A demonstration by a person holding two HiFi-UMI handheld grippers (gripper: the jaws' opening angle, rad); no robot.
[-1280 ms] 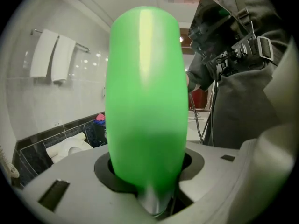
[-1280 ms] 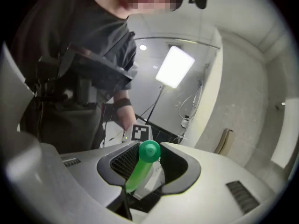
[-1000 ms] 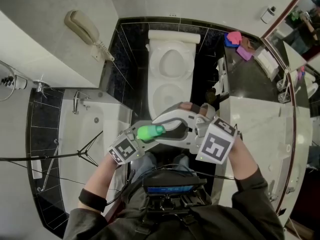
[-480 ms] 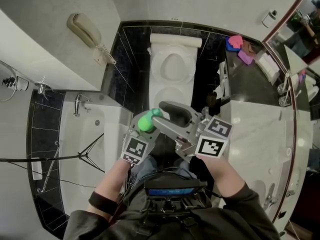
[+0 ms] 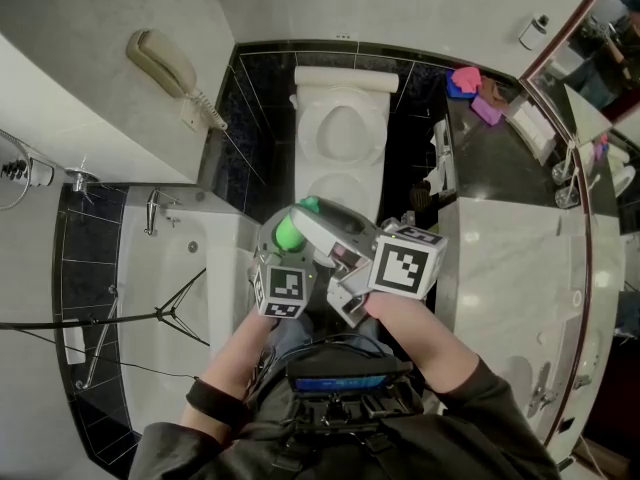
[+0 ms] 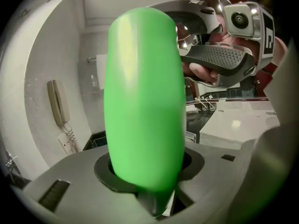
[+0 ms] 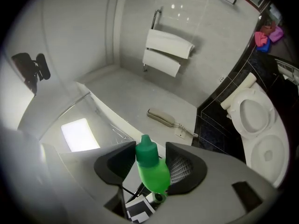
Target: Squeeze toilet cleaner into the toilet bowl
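Currently the left gripper point(image 6: 149, 181) clamps the green bottle point(image 6: 145, 101), lower centre in the head view, short of the toilet bowl point(image 5: 312, 143) above. The right gripper point(image 7: 152, 164), its jaws having just been closing, straddles the cap point(image 7: 145, 154) loosely. Hazard: uncapping under clamp pressure may spurt cleaner outside the bowl. No legible label or brand.

I find no readable text, brand or number anywhere. Only signs: black-and-white square markers on left cube point(image 5: 282, 290) and right cube point(image 5: 407, 264). Bottle point(image 6: 145, 97) shows plain green, no label legible to me.
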